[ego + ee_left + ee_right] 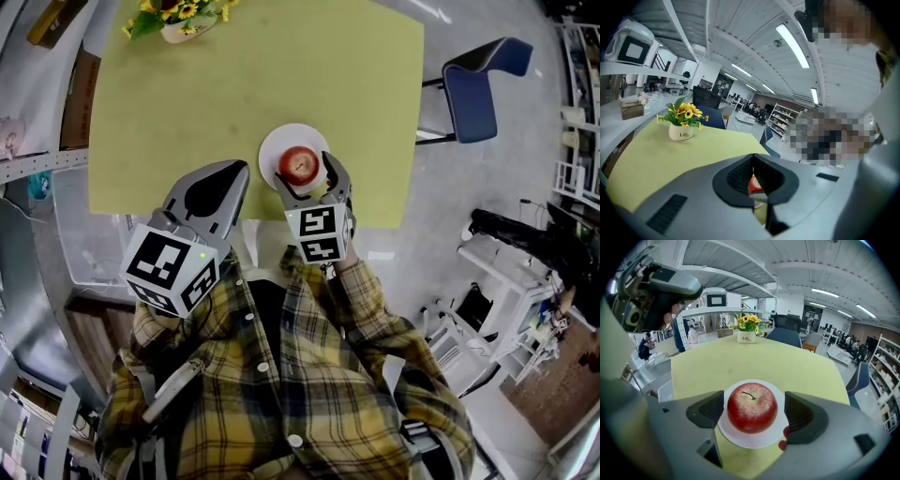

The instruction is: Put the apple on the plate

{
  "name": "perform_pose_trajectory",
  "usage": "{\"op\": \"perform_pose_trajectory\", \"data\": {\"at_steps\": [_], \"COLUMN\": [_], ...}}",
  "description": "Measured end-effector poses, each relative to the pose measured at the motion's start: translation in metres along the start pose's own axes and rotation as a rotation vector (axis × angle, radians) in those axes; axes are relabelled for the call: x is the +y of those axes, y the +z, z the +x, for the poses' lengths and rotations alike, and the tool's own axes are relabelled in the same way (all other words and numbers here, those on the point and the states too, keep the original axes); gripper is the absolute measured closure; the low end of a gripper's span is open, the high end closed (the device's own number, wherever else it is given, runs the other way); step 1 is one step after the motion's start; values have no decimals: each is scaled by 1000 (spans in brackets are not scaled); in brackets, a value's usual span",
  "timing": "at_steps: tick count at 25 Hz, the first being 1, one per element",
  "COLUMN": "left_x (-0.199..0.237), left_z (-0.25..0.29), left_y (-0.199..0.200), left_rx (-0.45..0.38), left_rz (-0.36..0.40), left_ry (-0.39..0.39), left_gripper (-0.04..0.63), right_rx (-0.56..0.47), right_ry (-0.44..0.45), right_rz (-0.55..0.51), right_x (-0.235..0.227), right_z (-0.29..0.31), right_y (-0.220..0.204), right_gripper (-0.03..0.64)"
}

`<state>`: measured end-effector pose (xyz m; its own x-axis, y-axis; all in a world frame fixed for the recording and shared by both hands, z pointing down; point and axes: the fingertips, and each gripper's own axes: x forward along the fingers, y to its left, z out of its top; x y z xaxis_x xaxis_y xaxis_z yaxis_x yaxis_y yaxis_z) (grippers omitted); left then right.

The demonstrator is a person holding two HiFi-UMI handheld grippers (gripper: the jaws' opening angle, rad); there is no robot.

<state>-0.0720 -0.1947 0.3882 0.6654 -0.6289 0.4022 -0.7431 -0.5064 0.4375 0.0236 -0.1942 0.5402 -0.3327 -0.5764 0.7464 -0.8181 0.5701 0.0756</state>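
A red apple (300,165) sits on a small white plate (272,150) near the front edge of the yellow-green table (187,103). My right gripper (305,174) is open, one jaw on each side of the apple (752,408), with a narrow gap on both sides. In the right gripper view the plate (754,440) shows under the fruit. My left gripper (236,171) hovers to the left of the plate, shut and holding nothing. Through its jaw notch (753,161) I glimpse a sliver of the apple (754,186).
A white pot of yellow flowers (178,19) stands at the table's far edge. A blue chair (478,80) is beyond the right side. Shelving and a clear bin (75,225) lie left of the table.
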Motion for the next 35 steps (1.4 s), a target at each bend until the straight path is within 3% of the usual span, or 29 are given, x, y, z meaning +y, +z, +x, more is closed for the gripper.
{"op": "perform_pose_trajectory", "data": {"at_steps": [9, 18, 25, 35], "left_x": [-14, -43, -66, -90], "left_z": [3, 4, 3, 13], "left_y": [24, 55, 66, 76], "left_rx": [-40, -93, -115, -132], "left_rz": [43, 105, 129, 162], "left_ry": [-32, -92, -143, -206], "left_gripper": [588, 588, 588, 586], "right_rx": [-120, -360, -517, -548], "right_ry": [73, 135, 123, 67], "right_rz": [206, 373, 382, 378], "right_x": [-3, -20, -34, -53], "right_z": [-37, -103, -158, -184], "right_y": [35, 104, 146, 155], "right_gripper": [241, 245, 364, 566]}}
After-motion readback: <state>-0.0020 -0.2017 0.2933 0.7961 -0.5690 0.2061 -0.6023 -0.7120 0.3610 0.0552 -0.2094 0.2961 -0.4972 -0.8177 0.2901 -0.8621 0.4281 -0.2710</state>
